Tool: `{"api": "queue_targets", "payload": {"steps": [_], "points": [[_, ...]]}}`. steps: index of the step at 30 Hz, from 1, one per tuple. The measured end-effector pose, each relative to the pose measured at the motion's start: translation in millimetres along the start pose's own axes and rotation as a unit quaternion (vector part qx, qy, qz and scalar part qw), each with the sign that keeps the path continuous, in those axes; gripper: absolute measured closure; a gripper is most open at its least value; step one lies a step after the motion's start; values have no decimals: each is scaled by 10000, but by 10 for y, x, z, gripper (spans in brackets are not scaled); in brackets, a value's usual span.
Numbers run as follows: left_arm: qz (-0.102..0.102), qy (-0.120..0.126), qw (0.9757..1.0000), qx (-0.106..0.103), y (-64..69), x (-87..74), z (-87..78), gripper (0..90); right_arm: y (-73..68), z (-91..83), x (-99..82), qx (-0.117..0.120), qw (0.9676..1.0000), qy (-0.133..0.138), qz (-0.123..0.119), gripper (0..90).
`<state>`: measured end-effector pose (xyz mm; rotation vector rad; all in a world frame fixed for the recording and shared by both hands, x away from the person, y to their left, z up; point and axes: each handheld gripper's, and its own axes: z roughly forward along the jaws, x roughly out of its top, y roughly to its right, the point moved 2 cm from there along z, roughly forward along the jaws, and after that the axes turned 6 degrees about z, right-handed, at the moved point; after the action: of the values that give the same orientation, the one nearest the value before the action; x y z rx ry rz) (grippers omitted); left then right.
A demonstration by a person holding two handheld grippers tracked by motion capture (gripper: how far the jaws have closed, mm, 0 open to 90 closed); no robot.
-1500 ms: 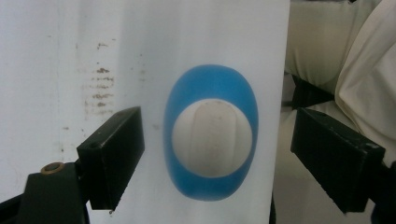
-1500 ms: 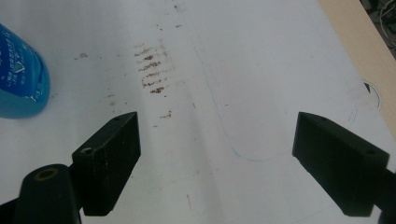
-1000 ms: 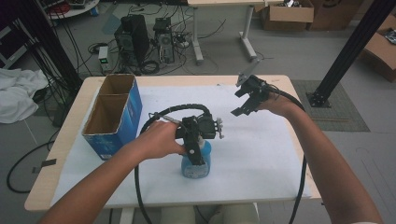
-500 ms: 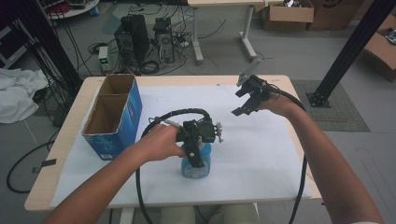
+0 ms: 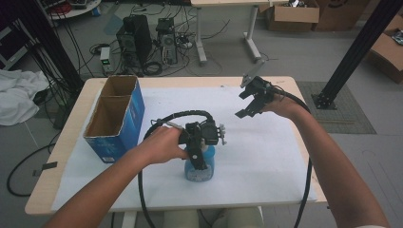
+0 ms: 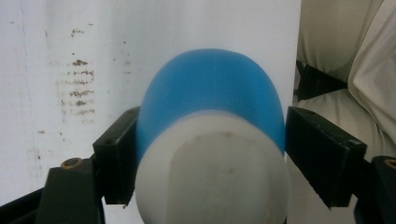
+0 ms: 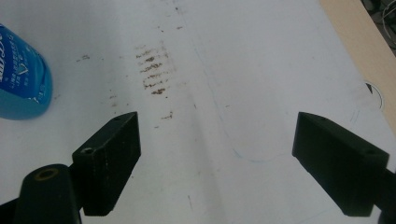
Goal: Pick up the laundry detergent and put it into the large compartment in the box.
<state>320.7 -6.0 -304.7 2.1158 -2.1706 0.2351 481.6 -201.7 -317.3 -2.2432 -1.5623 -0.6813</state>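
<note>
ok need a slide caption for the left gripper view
Left claw closed around a blue bottle with a white cap, over the white table cover.

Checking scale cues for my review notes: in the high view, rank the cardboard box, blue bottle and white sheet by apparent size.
1. white sheet
2. cardboard box
3. blue bottle, partly hidden by the left gripper

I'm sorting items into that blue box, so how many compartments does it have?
2. The blue cardboard box at the table's left has a far compartment and a near compartment, split by one divider. Both look empty, though their floors are partly hidden.
</note>
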Motion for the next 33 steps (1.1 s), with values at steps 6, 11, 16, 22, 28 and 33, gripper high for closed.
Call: {"api": "queue_targets", "payload": {"steps": [6, 11, 16, 22, 28, 33], "points": [[-22, -1, 10000, 19, -8, -11, -4, 266, 1, -3, 0, 1, 10000, 14, 23, 153], [-39, 2, 10000, 29, -13, -13, -1, 267, 5, -8, -3, -2, 10000, 17, -2, 153], [-25, 1, 10000, 41, -18, -12, 1, 279, 7, -13, -8, -9, 10000, 14, 26, 153], [-9, 5, 10000, 76, -17, -17, 0, 318, 7, -11, -5, -7, 10000, 18, 4, 153], [-23, -15, 10000, 91, -17, -21, 7, 329, 0, -4, 2, 6, 10000, 17, 21, 154], [-24, 12, 9999, 148, -23, -26, 1, 359, -2, -1, 5, 16, 10000, 28, 16, 154]]}}
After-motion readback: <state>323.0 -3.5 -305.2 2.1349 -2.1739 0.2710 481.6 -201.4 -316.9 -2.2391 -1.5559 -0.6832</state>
